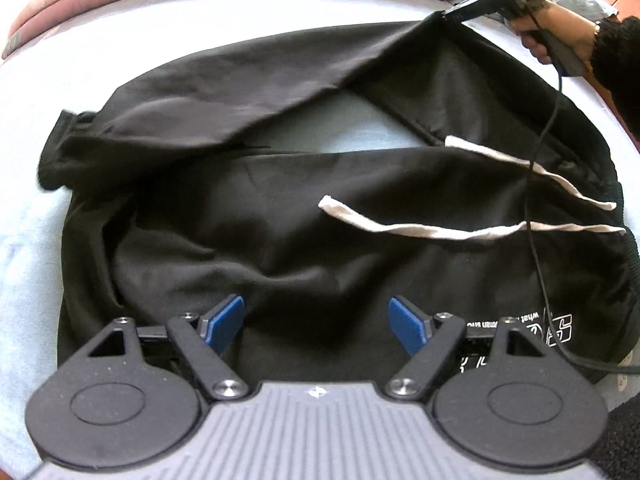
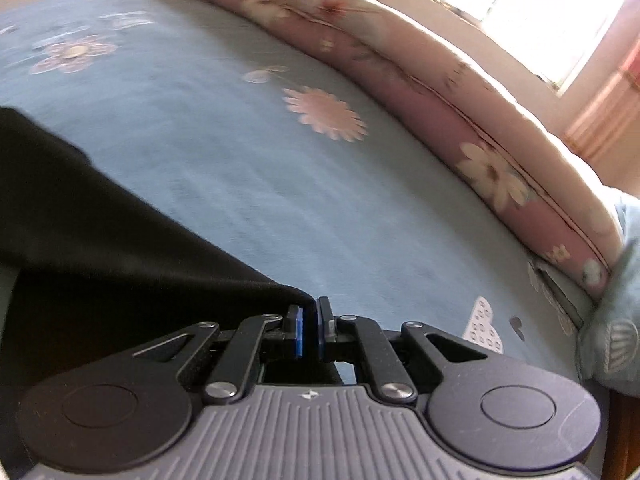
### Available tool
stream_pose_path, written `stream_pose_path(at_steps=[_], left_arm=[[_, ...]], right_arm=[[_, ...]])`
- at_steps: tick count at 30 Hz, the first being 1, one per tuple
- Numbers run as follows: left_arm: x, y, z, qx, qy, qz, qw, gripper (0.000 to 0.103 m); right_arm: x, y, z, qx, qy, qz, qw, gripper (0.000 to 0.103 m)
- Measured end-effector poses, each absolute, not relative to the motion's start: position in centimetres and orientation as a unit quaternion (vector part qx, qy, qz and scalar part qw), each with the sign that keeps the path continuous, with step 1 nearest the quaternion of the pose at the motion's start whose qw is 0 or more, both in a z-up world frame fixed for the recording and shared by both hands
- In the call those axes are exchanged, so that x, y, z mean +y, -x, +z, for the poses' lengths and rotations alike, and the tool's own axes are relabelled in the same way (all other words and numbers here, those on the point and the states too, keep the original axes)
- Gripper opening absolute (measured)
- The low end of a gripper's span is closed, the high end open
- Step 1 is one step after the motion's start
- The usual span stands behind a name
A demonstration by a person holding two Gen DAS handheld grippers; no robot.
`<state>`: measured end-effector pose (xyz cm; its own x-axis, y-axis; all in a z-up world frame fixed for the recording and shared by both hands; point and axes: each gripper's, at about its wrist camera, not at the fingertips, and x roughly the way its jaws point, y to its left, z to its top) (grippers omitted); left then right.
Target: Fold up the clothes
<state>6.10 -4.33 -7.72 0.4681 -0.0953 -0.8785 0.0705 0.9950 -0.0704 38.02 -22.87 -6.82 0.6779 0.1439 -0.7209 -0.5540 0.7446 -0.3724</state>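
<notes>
A pair of black trousers (image 1: pixel 280 216) is spread across the middle of the bed (image 1: pixel 36 216), on its pale blue flowered sheet, with the waistband end towards the right edge of the bed as the left wrist view shows it and the leg ends towards the left. Two white drawstring cords (image 1: pixel 400 224) lie loose on the black cloth near the waistband. A pink flowered quilt (image 2: pixel 460 128) is rolled along the far edge of the bed.

One corner of the trousers is pinched in the right gripper (image 2: pixel 310 322), whose blue pads are pressed nearly together on a thin fold of black cloth. In the left wrist view the same gripper (image 1: pixel 452 14) is seen held by a hand (image 1: pixel 556 40) above the far right corner of the garment, and the cloth is drawn up taut from it in a ridge (a gap of blue sheet shows under the raised leg). The corner seems to be held high so that the upper leg can be carried clear of the sheet and laid over the other leg, rather than dragged.

The left gripper (image 1: pixel 318 330) is held over the near edge of the trousers with its fingers (image 1: pixel 226 322) wide apart and nothing between them. It looks placed there to pin or catch the near edge, so that the lower layer is kept from sliding while the fold is made.
</notes>
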Motion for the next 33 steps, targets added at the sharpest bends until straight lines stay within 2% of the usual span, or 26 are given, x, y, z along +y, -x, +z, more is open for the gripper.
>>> stream_pose_path(at_steps=[6, 8, 9, 10, 13, 17, 20, 30, 31, 33], left_arm=[[-4.0, -5.9, -8.0, 0.519, 0.018, -0.046, 0.853, 0.08], [-4.0, -5.9, -7.9, 0.52, 0.018, -0.046, 0.853, 0.08], [-4.0, -5.9, -7.8, 0.52, 0.017, -0.048, 0.853, 0.08], [-4.0, -5.9, -7.6, 0.52, 0.017, -0.05, 0.853, 0.08], [-3.7, -6.0, -7.4, 0.516, 0.017, -0.06, 0.854, 0.08], [-3.4, -6.8, -7.5, 0.518, 0.015, -0.071, 0.852, 0.08], [-3.9, -7.6, -8.2, 0.522, 0.005, -0.079, 0.849, 0.08], [-4.6, -9.2, -8.4, 0.529, -0.016, -0.09, 0.844, 0.08], [-4.6, -9.2, -8.4, 0.529, -0.017, -0.091, 0.844, 0.08], [-4.8, -9.3, -8.4, 0.528, -0.02, -0.091, 0.844, 0.08]], right_arm=[[-23.4, -40.7, -7.9, 0.36, 0.301, 0.165, 0.868, 0.009], [-23.4, -41.4, -9.0, 0.387, 0.298, 0.168, 0.856, 0.012], [-23.3, -41.7, -9.6, 0.399, 0.301, 0.168, 0.849, 0.015], [-23.5, -41.6, -9.9, 0.406, 0.302, 0.167, 0.846, 0.03], [-25.4, -40.4, -9.2, 0.416, 0.276, 0.182, 0.847, 0.04], [-31.7, -37.7, -5.3, 0.413, 0.22, 0.208, 0.859, 0.066], [-37.6, -35.5, -4.1, 0.428, 0.199, 0.211, 0.856, 0.07], [-47.7, -30.4, -8.1, 0.494, 0.089, 0.166, 0.849, 0.07], [-47.8, -30.4, -8.6, 0.499, 0.078, 0.165, 0.847, 0.068], [-47.7, -30.2, -9.2, 0.503, 0.061, 0.166, 0.846, 0.055]])
